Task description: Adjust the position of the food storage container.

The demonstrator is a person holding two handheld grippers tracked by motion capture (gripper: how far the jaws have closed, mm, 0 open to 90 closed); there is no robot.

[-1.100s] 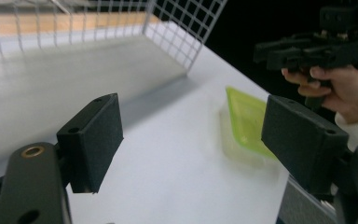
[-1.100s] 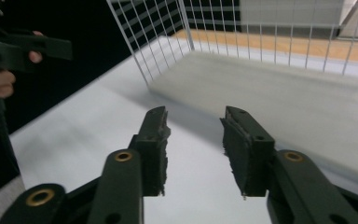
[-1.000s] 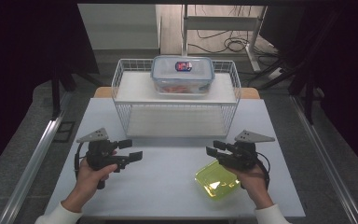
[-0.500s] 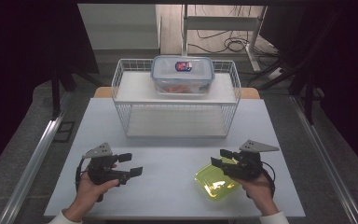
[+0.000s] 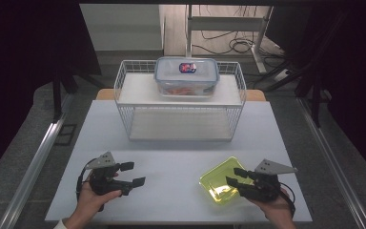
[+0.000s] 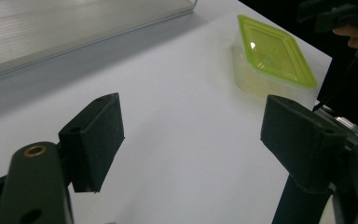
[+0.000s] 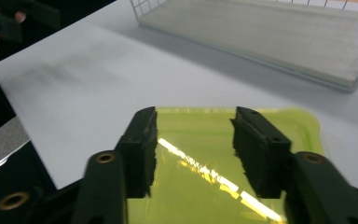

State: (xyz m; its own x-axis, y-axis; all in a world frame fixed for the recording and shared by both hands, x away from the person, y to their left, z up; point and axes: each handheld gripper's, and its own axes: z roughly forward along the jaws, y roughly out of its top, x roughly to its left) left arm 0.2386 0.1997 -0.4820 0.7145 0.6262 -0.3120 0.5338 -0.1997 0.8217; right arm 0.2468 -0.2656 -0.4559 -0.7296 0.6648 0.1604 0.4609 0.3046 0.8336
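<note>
High view: the yellow-green container [image 5: 223,183] lies at the table's [image 5: 181,157] five o'clock, with the right tongs [image 5: 235,175] just closing, empty, above its lid. Left gripper view: the left tongs [image 6: 193,135] stand apart, empty. Right gripper view: the right tongs hang over the lid, apart.

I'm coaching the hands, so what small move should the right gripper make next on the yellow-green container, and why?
Probably lower the right gripper a little: its part-open jaws, just closing, hover above the yellow-green container lid with nothing between them.
</note>
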